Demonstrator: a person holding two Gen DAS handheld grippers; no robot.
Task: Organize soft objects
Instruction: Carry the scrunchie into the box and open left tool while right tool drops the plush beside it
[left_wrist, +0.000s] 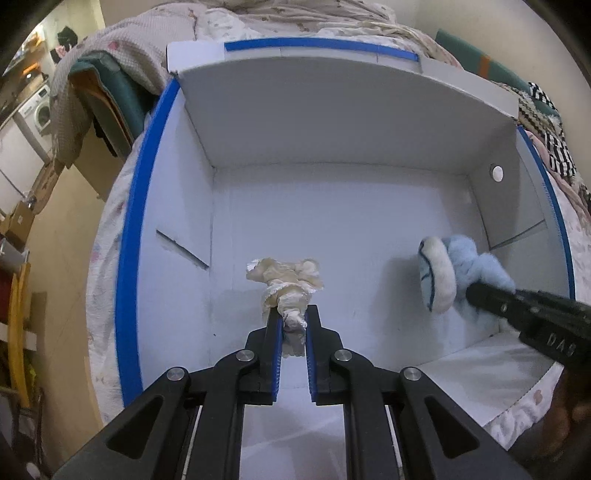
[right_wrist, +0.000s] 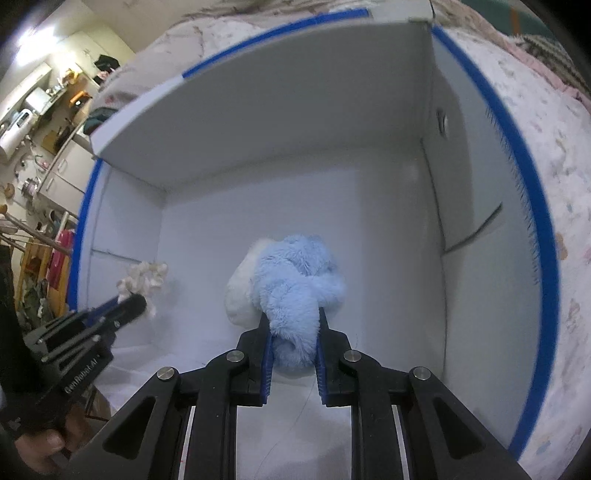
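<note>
- Left gripper (left_wrist: 293, 325) jaws clamp a cream cloth bundle (left_wrist: 284, 282) inside a white box (left_wrist: 332, 122).
- Right gripper (right_wrist: 293, 326) jaws squeeze a blue plush toy (right_wrist: 299, 273).

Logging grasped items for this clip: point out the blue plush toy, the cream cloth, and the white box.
blue plush toy (right_wrist: 295, 273): right wrist view, fluffy body above the fingers.
cream cloth (left_wrist: 288, 284): left wrist view, bunched middle.
white box (left_wrist: 332, 122): left wrist view, far wall.
</note>
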